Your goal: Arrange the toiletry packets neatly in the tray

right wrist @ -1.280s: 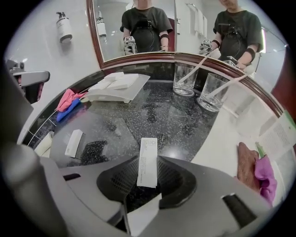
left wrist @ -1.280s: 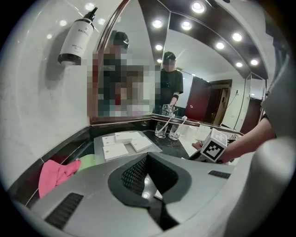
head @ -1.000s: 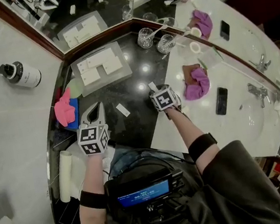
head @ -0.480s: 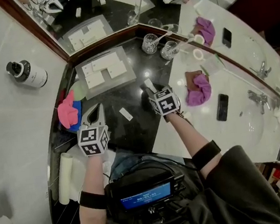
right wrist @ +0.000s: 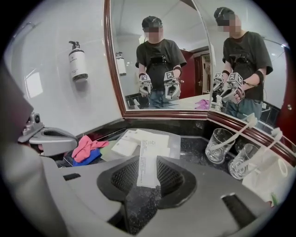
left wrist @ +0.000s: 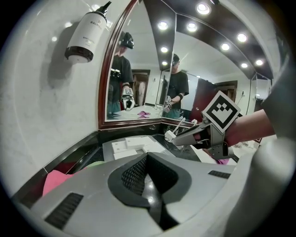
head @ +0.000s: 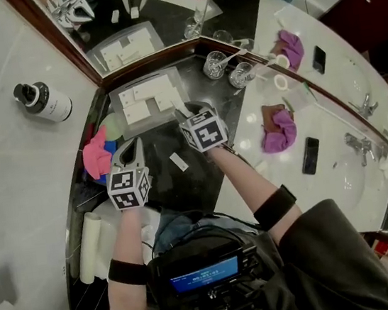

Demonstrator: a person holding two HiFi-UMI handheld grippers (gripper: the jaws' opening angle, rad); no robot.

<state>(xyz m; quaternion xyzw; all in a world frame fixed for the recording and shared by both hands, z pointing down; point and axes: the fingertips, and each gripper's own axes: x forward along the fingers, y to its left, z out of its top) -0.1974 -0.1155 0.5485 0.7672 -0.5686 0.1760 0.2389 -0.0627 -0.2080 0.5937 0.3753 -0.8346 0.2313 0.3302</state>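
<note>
Now that the right hand-held gripper [right wrist: 147,179] has lifted away from the pale front edge of the tabletop [head: 154,165] and swung up and left across the dark stone, it hangs just short of the tray [right wrist: 175,144], its jaws pinching a long white packet [right wrist: 148,159] by its near end. The packet has travelled with it, so the carry looks nearly done and what seems to remain is setting this one down square with the others. The left hand-held gripper [head: 133,149] has barely shifted; it hovers over the dark stone beside the pink cloth [head: 95,151], jaws pressed together on nothing, taking no part for the moment. Seen from the right gripper view, the held packet is a flat, narrow paper sleeve with faint grey print, standing lengthways between the pads and pointing toward the tray, uncreased and straight. The tray itself is a shallow frosted rectangle pushed into the mirrored corner, and the packets in the tray [head: 144,97] are flat white rectangles laid close together, one wide piece at the back and smaller ones in front, with a bare strip along the right side where another could go. One loose packet [head: 178,162] lies slantwise on the dark stone, well apart from the tray, so by my reckoning at least that piece is yet to be fetched after the one in hand is placed
</note>
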